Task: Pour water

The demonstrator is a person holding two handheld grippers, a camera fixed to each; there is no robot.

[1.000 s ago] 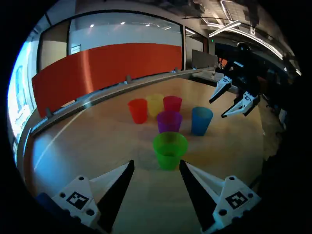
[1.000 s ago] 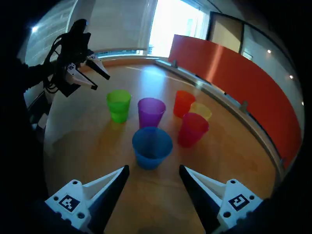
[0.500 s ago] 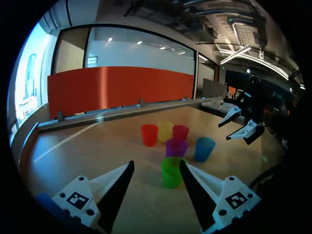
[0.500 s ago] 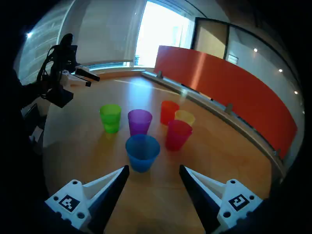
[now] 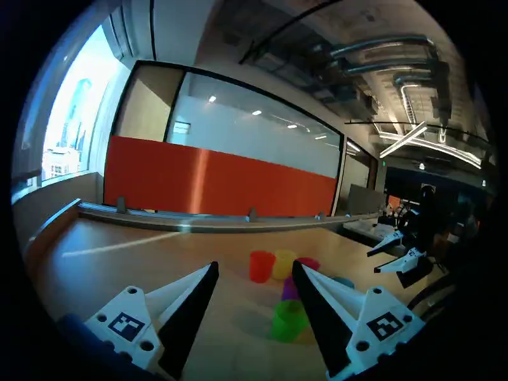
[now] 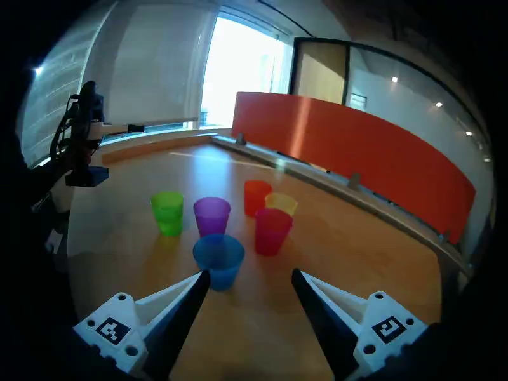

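Several coloured plastic cups stand grouped on a wooden table (image 6: 355, 254). In the right gripper view the blue cup (image 6: 219, 260) is nearest, with the purple cup (image 6: 211, 216), green cup (image 6: 167, 213), pink cup (image 6: 273, 231), red cup (image 6: 257, 197) and yellow cup (image 6: 280, 203) behind it. My right gripper (image 6: 251, 279) is open, raised just short of the blue cup. My left gripper (image 5: 254, 273) is open and tilted up, with the green cup (image 5: 289, 320) low between its fingers. The left gripper (image 6: 86, 136) shows far left; the right gripper (image 5: 400, 254) far right.
An orange partition (image 5: 216, 184) and a metal rail (image 5: 190, 221) run along the table's far edge. Bright windows (image 6: 244, 73) lie beyond. A person's dark sleeve (image 6: 32, 184) holds the far gripper. Bare tabletop surrounds the cups.
Both grippers have lifted and pulled back from the cups. The left gripper view has tilted upward, so the cups sank low and more ceiling shows. Both stay open.
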